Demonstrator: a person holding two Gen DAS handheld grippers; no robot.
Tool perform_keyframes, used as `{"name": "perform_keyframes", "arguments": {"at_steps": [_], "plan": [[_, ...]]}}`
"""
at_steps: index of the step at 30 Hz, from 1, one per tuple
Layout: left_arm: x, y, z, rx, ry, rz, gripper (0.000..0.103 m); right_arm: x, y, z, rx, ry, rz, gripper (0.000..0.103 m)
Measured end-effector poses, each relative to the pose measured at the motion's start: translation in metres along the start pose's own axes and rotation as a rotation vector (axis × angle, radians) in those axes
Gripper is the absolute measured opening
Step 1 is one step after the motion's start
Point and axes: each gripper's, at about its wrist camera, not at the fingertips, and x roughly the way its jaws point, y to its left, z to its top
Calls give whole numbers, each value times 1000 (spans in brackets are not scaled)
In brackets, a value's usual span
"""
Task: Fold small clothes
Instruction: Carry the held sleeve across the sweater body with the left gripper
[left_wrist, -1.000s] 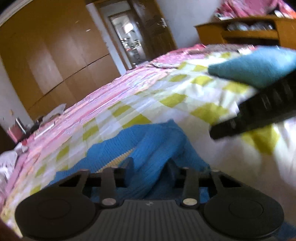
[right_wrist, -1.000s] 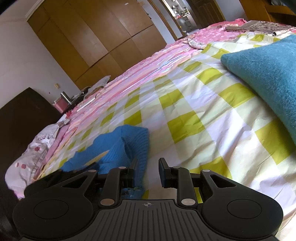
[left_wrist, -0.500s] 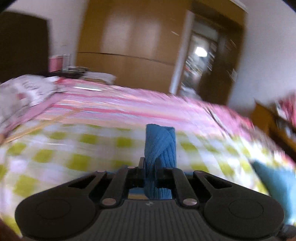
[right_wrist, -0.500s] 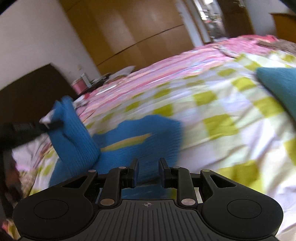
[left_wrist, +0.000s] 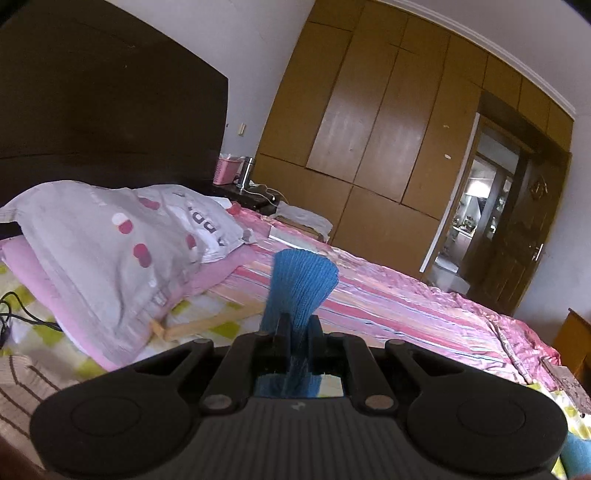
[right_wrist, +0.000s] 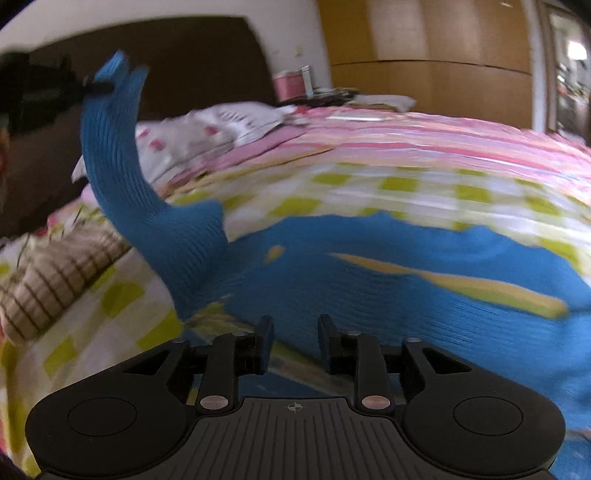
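Observation:
A small blue knit sweater (right_wrist: 369, 266) with a yellow stripe lies spread on the checked bedsheet (right_wrist: 406, 184). One sleeve (right_wrist: 114, 147) is lifted high at the left, pinched by my left gripper (right_wrist: 98, 86). In the left wrist view the left gripper (left_wrist: 297, 325) is shut on the sleeve cuff (left_wrist: 301, 280), which fans out above the fingers. My right gripper (right_wrist: 294, 332) hovers just over the sweater's near edge; its jaws are opening and nothing is between them.
A grey dotted pillow (left_wrist: 122, 240) on a pink one lies at the bed's head by the dark headboard (left_wrist: 92, 110). A brown striped cloth (right_wrist: 55, 273) sits at the left. A pink striped quilt (left_wrist: 406, 306) covers the far side; wardrobe (left_wrist: 388, 129) and door stand behind.
My left gripper closed on the sleeve and lifted it up and left, rolling level. My right gripper swung left over the sweater body and its fingers spread a little.

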Motion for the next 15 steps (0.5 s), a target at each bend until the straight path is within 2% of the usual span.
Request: {"name": "perform_keyframes", "arguments": {"at_steps": [7,12,14,15], "plan": [[8,10,-5,-13,17,-56,16,41,38,2,-196,29,-50,38],[5,8,-6,-18,14,-85,16,35,44,1,-201,15,-32,38],[4,7,-6,-20,13,-89,16,41,46,0,-224,26,-54,37],[3,6,-6,-22,14,-93,15,45,45,2,-208,31,-59,32]]}}
